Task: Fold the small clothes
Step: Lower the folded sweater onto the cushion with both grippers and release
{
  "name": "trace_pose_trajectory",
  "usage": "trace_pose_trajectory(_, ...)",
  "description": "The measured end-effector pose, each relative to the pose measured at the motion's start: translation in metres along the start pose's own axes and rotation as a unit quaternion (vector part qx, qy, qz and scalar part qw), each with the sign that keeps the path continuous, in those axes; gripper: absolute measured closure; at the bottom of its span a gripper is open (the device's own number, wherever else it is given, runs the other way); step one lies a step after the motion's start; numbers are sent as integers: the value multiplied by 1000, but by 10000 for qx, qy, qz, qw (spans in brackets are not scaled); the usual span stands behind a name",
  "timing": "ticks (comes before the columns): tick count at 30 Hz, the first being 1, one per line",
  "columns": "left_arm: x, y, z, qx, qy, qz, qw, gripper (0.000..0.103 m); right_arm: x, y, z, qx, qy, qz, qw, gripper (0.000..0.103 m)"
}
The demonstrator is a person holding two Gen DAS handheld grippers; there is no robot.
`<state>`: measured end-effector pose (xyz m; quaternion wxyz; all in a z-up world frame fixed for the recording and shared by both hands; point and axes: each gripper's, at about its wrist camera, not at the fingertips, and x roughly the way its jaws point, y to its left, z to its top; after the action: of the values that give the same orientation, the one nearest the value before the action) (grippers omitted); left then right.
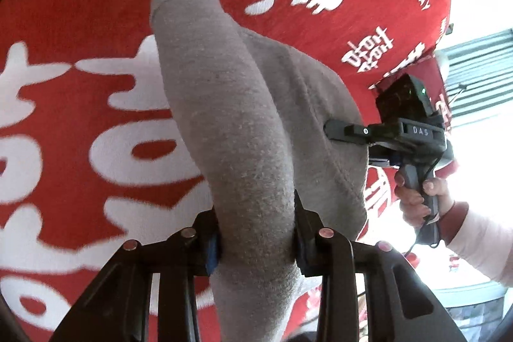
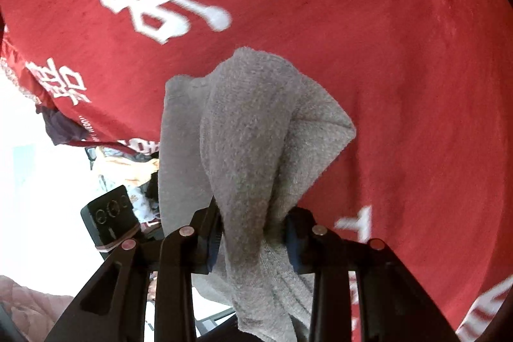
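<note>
A small grey knitted garment hangs in the air above a red cloth with white characters. My left gripper is shut on one bunched end of it. My right gripper is shut on another part of the same grey garment. In the left wrist view the right gripper shows at the garment's right edge, held by a hand. The garment droops in folds between the two grips and its lower parts are hidden behind the fingers.
The red cloth covers the surface under both grippers. Its edge drops off at the left in the right wrist view, with a dark phone-like device and patterned fabric beyond. A bright window area lies at the far right.
</note>
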<state>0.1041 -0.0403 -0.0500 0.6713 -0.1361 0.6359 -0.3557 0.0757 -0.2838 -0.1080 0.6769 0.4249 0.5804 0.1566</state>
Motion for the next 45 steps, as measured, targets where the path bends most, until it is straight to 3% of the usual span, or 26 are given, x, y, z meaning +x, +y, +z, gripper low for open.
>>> trace_pose_trajectory(5,-47,8,-29,-39,0,-80,10000,66,10,36,-36,-35,128,159,9998,67)
trace_pose_trajectory(13,-87,43,-80,-212,-45,552,9982,66,80,60,-79,-79,527,272,9982,67)
trace_pose_trajectory(16,-89,69,-95,-368,-84,814,9960,66,113,58,-82,-179,663,60,9976,67)
trace_pose_trajectory(18,-86,88,-105,-427,-26,1009,9940,65,132,56,-81,-367,774,-329,9958,67)
trace_pose_trajectory(21,-86,109,-115,-469,-15,1302,9904,56,145,62,-77,-809,753,-1188,9868,61)
trace_pose_trajectory(23,-94,115,-118,-616,-26,1362,9888,48,145,66,-77,-1070,722,-1721,9766,49)
trace_pose_trajectory(26,-104,115,-121,-761,-20,1753,9816,31,133,76,-82,-1268,614,-2254,9640,41)
trace_pose_trajectory(27,-107,113,-122,-800,-20,1884,9788,30,126,80,-85,-1242,574,-2335,9627,41)
trace_pose_trajectory(29,-116,110,-126,-833,-96,2083,9745,30,112,88,-90,-1253,569,-2312,9631,42)
trace_pose_trajectory(31,-120,102,-129,-824,-139,2217,9715,26,99,95,-107,-1224,630,-1930,9715,42)
trace_pose_trajectory(32,-120,96,-128,-818,-148,2306,9695,12,95,97,-118,-1134,690,-1721,9761,42)
trace_pose_trajectory(33,-121,92,-129,-799,-178,2369,9681,5,93,98,-128,-1010,755,-1530,9801,42)
trace_pose_trajectory(34,-122,87,-130,-767,-219,2442,9664,5,92,98,-136,-898,786,-1420,9827,42)
trace_pose_trajectory(36,-118,77,-129,-696,-184,2549,9643,5,97,90,-151,-506,839,-1211,9878,47)
trace_pose_trajectory(38,-114,73,-131,-710,-71,2663,9612,5,110,83,-160,-319,868,-1387,9860,91)
trace_pose_trajectory(41,-106,69,-133,-744,85,2924,9534,5,122,73,-167,-370,735,-2092,9744,91)
trace_pose_trajectory(45,-111,63,-138,-731,-62,3138,9466,5,113,58,-175,-205,668,-2224,9725,91)
